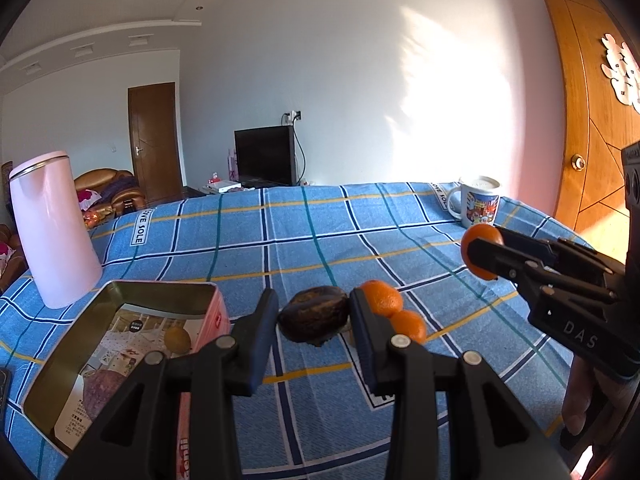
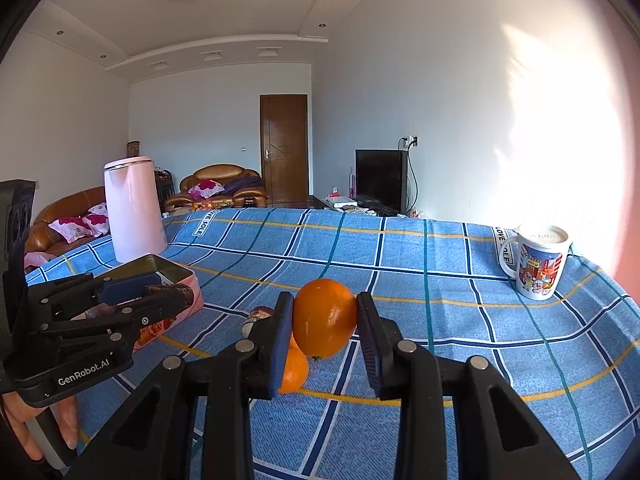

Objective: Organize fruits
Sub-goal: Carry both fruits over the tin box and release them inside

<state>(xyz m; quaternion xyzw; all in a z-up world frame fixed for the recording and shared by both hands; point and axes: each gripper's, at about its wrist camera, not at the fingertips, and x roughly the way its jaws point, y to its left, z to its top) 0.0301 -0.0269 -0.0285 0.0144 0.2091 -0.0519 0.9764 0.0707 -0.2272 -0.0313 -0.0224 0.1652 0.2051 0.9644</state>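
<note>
I see a table under a blue checked cloth (image 1: 320,220), carrying a pink kettle (image 1: 52,228), open tin (image 1: 120,344), mug (image 1: 478,200) and two oranges (image 1: 394,314).

In the left wrist view, the right finger (image 1: 366,332) of the left claw (image 1: 314,320) covers the near edges of two oranges (image 1: 394,312) on the worktop, and the tin box (image 1: 120,344) is cut off by the claw's arms at its near corner. In the right wrist view, the held orange (image 2: 324,322) hides most of the oranges behind it, and the brown fruit (image 2: 168,291) in the left claw is largely concealed by its fingers.
</note>
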